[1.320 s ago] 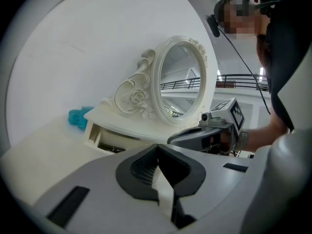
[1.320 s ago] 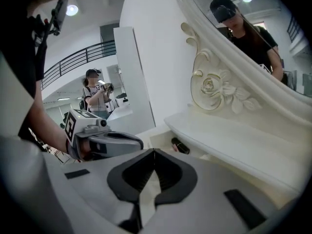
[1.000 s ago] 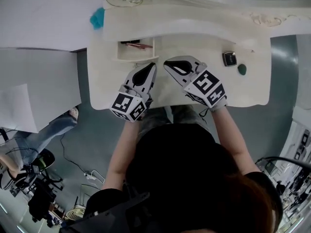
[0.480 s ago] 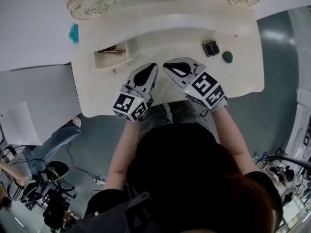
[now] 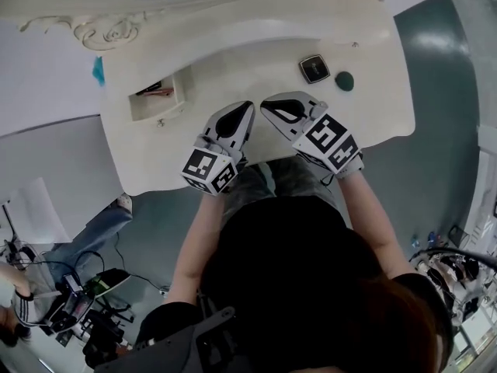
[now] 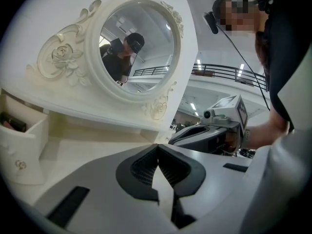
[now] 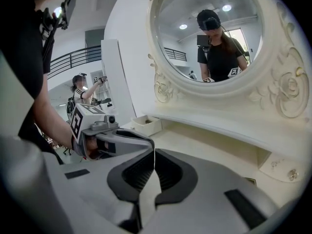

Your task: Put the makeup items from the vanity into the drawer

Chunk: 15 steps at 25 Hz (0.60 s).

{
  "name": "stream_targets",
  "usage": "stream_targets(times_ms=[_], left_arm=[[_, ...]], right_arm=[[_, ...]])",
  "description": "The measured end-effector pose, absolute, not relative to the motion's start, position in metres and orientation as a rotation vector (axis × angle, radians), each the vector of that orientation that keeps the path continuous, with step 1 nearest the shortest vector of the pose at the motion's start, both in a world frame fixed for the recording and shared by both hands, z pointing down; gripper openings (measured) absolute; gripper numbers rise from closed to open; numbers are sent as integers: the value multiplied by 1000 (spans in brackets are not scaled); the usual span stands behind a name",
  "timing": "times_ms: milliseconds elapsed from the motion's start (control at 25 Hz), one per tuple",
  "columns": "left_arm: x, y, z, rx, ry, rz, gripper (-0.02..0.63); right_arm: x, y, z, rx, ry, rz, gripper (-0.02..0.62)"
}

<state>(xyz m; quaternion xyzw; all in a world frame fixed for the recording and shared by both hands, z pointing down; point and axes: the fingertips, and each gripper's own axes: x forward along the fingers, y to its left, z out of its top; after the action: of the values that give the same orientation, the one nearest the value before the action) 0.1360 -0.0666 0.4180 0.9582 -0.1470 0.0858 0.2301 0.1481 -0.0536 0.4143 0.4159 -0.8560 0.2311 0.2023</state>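
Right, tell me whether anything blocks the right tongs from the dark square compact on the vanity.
Nothing visible does. Only bare cream vanity top lies between the shut right tongs and the dark square compact; the small green oval item sits to its right.

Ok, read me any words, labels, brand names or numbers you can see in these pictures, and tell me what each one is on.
None: no word or number can be read anywhere.
The marker cube on the left gripper: black-and-white squares only, no letters.
The marker cube on the right gripper: the same.
The dark compact on the vanity: any print is too small to read.
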Motion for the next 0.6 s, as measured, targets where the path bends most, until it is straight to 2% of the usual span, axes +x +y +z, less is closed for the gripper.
stream_targets(times_ms=[600], left_arm=[[210,-38,436,2635,-277,264,14]], right_arm=[[237,-17,454,1291,-2237,730,25]])
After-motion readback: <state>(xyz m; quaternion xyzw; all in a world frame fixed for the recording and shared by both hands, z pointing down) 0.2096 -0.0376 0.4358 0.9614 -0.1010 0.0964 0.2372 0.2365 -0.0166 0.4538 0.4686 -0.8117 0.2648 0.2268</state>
